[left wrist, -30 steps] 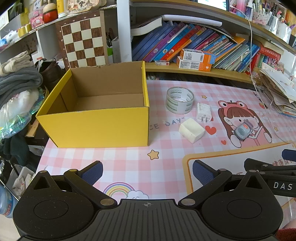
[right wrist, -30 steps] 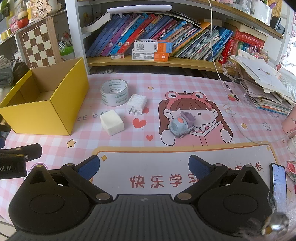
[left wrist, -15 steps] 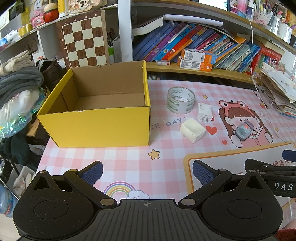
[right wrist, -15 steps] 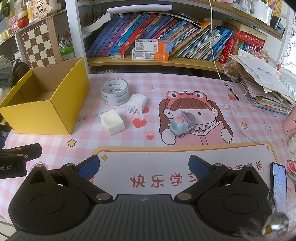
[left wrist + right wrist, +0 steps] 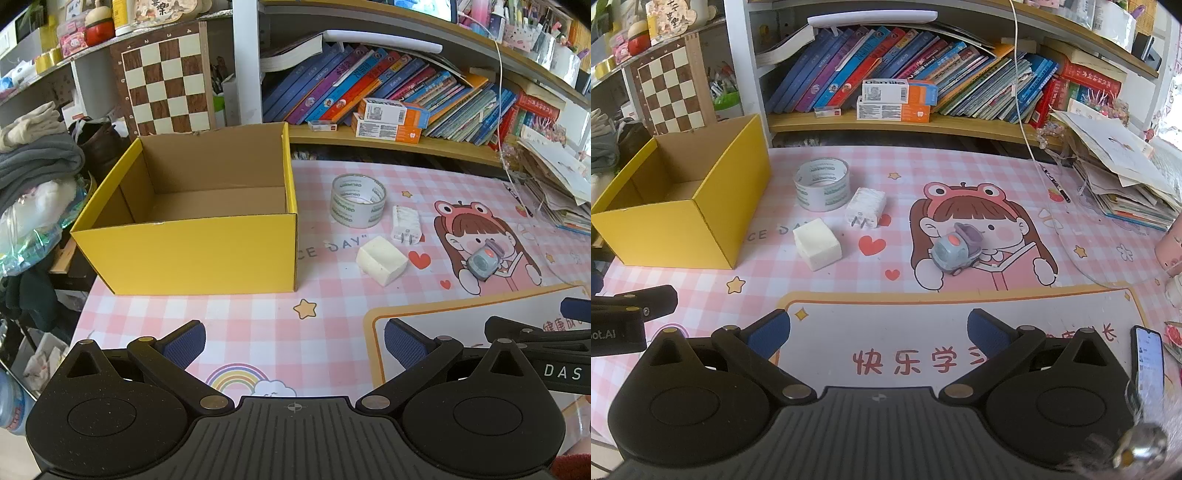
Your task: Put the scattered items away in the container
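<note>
An empty yellow cardboard box [image 5: 192,254] [image 5: 668,225] stands at the table's left. To its right lie a clear tape roll [image 5: 357,199] [image 5: 822,189], a white charger plug [image 5: 406,223] [image 5: 866,206], a white foam block [image 5: 382,260] [image 5: 817,249] and a small grey toy car [image 5: 484,263] [image 5: 955,254]. My left gripper [image 5: 293,343] is open and empty, hovering near the front edge. My right gripper [image 5: 879,332] is open and empty, in front of the toy car.
A bookshelf [image 5: 923,122] with books and orange boxes runs along the back. A paper stack [image 5: 1123,184] sits at the right, a phone [image 5: 1148,358] at the front right. Clothes [image 5: 33,170] pile left of the box. A chessboard [image 5: 166,96] leans behind it.
The left wrist view has shifted very slightly; the box and items sit a touch further right. The right gripper has not moved.
</note>
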A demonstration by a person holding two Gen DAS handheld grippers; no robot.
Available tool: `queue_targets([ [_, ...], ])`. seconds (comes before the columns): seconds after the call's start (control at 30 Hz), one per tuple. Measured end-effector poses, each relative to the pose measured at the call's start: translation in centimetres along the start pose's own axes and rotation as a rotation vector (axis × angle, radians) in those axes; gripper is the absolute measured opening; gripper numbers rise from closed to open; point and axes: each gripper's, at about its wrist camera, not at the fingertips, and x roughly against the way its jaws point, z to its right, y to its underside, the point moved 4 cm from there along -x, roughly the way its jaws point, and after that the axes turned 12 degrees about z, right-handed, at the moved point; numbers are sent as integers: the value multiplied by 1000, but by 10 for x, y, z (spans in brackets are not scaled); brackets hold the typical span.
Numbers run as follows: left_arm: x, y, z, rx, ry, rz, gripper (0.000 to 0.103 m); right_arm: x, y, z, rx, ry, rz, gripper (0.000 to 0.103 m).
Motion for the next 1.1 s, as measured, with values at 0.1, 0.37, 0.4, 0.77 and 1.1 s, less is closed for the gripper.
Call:
queue_targets([
  [0.1, 0, 0, 1, 0, 5, 0, 103, 0, 0, -1, 1, -1, 0, 103],
  [0.37, 0, -1, 3, -3, 8, 3, 103, 0, 0, -1, 3, -3, -2, 103],
  [0.4, 0, -1, 1, -4, 9, 3, 103, 0, 0, -1, 3, -5, -2, 103],
  [0.77, -1, -2, -2, 7, 14, 9, 103, -2, -1, -1, 12, -8, -6, 103],
  [1.1, -2, -5, -3, 8, 31, 18, 103, -4, -1, -1, 9, -10, -9, 103],
])
